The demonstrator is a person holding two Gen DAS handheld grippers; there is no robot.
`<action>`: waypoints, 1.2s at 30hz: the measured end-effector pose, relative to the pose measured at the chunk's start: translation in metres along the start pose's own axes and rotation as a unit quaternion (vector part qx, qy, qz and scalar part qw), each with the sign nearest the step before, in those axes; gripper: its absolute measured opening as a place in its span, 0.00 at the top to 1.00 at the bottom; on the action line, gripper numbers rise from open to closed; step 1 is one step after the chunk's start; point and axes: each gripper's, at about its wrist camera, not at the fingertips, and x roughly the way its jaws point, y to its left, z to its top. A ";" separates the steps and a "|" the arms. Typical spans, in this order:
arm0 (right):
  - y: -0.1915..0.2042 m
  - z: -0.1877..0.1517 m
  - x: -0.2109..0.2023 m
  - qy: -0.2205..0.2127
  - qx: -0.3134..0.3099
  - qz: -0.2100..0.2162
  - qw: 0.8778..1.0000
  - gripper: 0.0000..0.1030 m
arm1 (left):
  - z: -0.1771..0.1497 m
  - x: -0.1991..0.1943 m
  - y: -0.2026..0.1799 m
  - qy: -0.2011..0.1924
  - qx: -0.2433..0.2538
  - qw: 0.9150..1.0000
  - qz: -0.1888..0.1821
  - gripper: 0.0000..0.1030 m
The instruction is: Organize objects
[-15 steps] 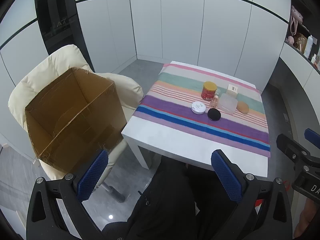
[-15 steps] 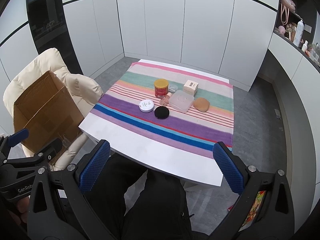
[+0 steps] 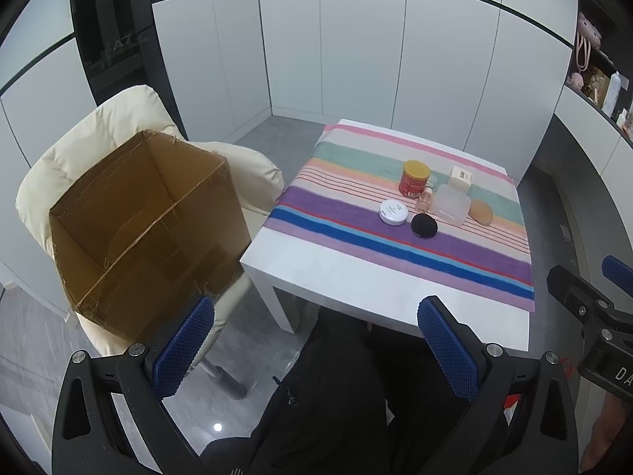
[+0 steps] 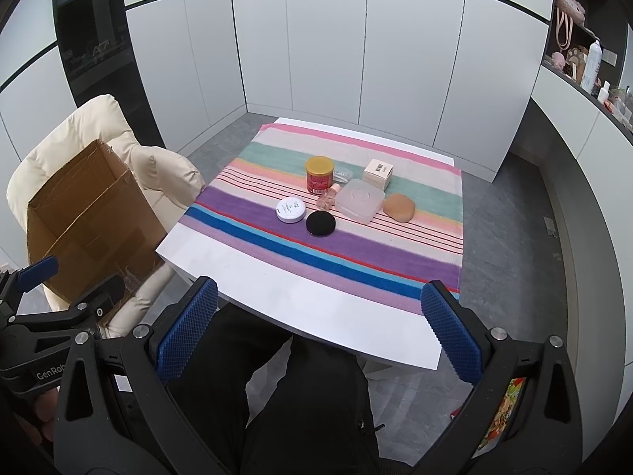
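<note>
Both tongs, left tongs [image 3: 316, 350] and right tongs [image 4: 318, 330], hung spread and empty; crowded items risked knocking the pink bottle [image 4: 329, 196] over during any reach

The near strip of the white table [image 4: 316, 308] is bare, giving open passage in from the front edge. On the striped cloth [image 4: 395, 253] beyond it, the things crowd the middle: a white tin [image 4: 290, 209] and a black disc [image 4: 321, 223] stand foremost, close together, with a red can [image 4: 319, 175], a small bottle [image 4: 329, 197], a clear lidded box [image 4: 359, 200], a cream carton [image 4: 378, 174] and a tan sponge [image 4: 399, 207] packed behind. Both sides of the cloth lie free. To the left, an open cardboard box [image 3: 146, 229] sits on a cream chair [image 3: 118, 118], its mouth unobstructed from above.
</note>
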 end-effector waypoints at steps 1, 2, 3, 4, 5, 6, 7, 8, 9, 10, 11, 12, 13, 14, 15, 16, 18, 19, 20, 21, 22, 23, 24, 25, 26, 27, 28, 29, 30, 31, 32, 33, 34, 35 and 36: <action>0.000 0.000 0.000 0.000 0.000 0.000 1.000 0.00 | 0.000 0.000 0.000 0.001 0.000 1.000 0.000 0.00; 0.000 0.000 0.000 0.000 0.000 0.000 1.000 0.00 | 0.000 0.001 0.000 0.001 0.000 1.000 0.000 0.00; 0.000 0.000 0.000 0.000 -0.001 0.000 1.000 0.00 | 0.000 0.001 0.000 0.002 0.000 1.000 0.000 0.00; 0.000 0.000 0.000 0.000 0.000 0.001 1.000 0.00 | 0.000 0.001 0.001 0.003 -0.001 1.000 0.000 0.00; 0.000 0.000 0.000 0.001 0.000 0.001 1.000 0.00 | 0.000 0.001 0.001 0.003 -0.001 1.000 -0.001 0.00; 0.000 0.000 0.001 0.001 0.000 0.001 1.000 0.00 | 0.000 0.002 0.001 0.003 -0.001 1.000 0.000 0.00; 0.000 -0.001 0.000 0.001 0.000 0.001 1.000 0.00 | 0.000 0.002 0.001 0.003 0.000 1.000 0.000 0.00; 0.000 -0.001 0.000 0.001 0.000 0.001 1.000 0.00 | 0.000 0.002 0.001 0.003 0.000 1.000 0.000 0.00; 0.001 -0.001 0.000 0.001 -0.001 0.001 1.000 0.00 | 0.000 0.001 0.001 0.003 0.000 1.000 0.000 0.00; 0.001 -0.001 0.000 0.001 -0.001 0.000 1.000 0.00 | 0.000 0.002 0.002 0.003 0.000 1.000 0.000 0.00; 0.000 -0.001 0.000 0.001 0.001 0.001 1.000 0.00 | 0.000 0.002 0.002 0.003 -0.001 1.000 0.001 0.00; 0.001 -0.001 0.000 0.001 0.001 0.001 1.000 0.00 | 0.000 0.002 0.003 0.003 -0.001 1.000 0.002 0.00; 0.001 -0.002 0.000 0.001 0.000 0.001 1.000 0.00 | 0.000 0.003 0.003 0.005 -0.002 1.000 0.002 0.00; 0.001 -0.002 0.000 0.001 0.000 0.001 1.000 0.00 | 0.000 0.003 0.003 0.006 -0.003 1.000 0.002 0.00; 0.001 -0.002 0.001 0.000 -0.001 0.000 1.000 0.00 | 0.000 0.004 0.004 0.007 -0.004 1.000 0.001 0.00; 0.001 -0.002 0.001 0.000 -0.001 0.001 1.000 0.00 | 0.000 0.003 0.004 0.007 -0.004 1.000 0.002 0.00; 0.001 -0.003 0.000 0.000 -0.001 0.000 1.000 0.00 | -0.001 0.003 0.003 0.006 -0.003 1.000 0.001 0.00; 0.002 -0.002 0.000 0.000 -0.002 0.001 1.000 0.00 | -0.001 0.003 0.003 0.006 -0.002 1.000 0.002 0.00; 0.002 -0.002 0.000 0.000 -0.002 0.000 1.000 0.00 | -0.001 0.003 0.003 0.005 -0.002 1.000 0.001 0.00; 0.002 -0.002 0.001 0.000 -0.002 0.000 1.000 0.00 | -0.001 0.002 0.003 0.005 -0.002 1.000 0.001 0.00; 0.002 -0.002 0.000 0.001 -0.002 0.001 1.000 0.00 | -0.001 0.002 0.003 0.005 -0.001 1.000 0.001 0.00; 0.002 -0.002 0.000 0.001 -0.001 0.001 1.000 0.00 | -0.001 0.002 0.003 0.005 -0.001 1.000 0.002 0.00; 0.002 -0.002 0.000 0.000 -0.001 0.001 1.000 0.00 | -0.001 0.003 0.004 0.005 -0.001 1.000 0.002 0.00; 0.001 -0.002 0.001 0.000 -0.002 0.001 1.000 0.00 | -0.001 0.003 0.004 0.006 -0.002 1.000 0.002 0.00; 0.001 -0.002 0.001 0.000 -0.003 0.001 1.000 0.00 | -0.001 0.003 0.003 0.006 -0.002 1.000 0.002 0.00; 0.001 -0.002 0.001 0.000 -0.002 0.001 1.000 0.00 | -0.001 0.003 0.003 0.006 -0.001 1.000 0.002 0.00; 0.001 -0.002 0.001 0.001 -0.001 0.001 1.000 0.00 | 0.000 0.004 0.003 0.007 -0.001 1.000 0.002 0.00; 0.002 -0.002 0.001 0.001 -0.001 0.002 1.000 0.00 | -0.001 0.003 0.003 0.006 -0.002 1.000 0.002 0.00; 0.002 -0.002 0.001 0.001 -0.001 0.001 1.000 0.00 | -0.001 0.003 0.003 0.006 -0.001 1.000 0.002 0.00; 0.001 -0.002 0.001 0.001 -0.001 0.001 1.000 0.00 | 0.000 0.004 0.003 0.006 -0.001 1.000 0.002 0.00; 0.001 -0.001 0.001 0.001 -0.001 0.001 1.000 0.00 | -0.001 0.004 0.003 0.006 -0.001 1.000 0.002 0.00; 0.001 -0.002 0.001 0.001 0.000 0.002 1.000 0.00 | -0.001 0.004 0.003 0.006 -0.002 1.000 0.002 0.00; 0.001 -0.002 0.001 0.001 0.000 0.002 1.000 0.00 | 0.000 0.004 0.003 0.006 -0.002 1.000 0.002 0.00; 0.002 -0.001 0.001 0.001 -0.001 0.002 1.000 0.00 | -0.001 0.004 0.003 0.007 -0.002 1.000 0.002 0.00; 0.002 -0.002 0.001 0.001 -0.002 0.001 1.000 0.00 | 0.000 0.005 0.003 0.007 -0.002 1.000 0.002 0.00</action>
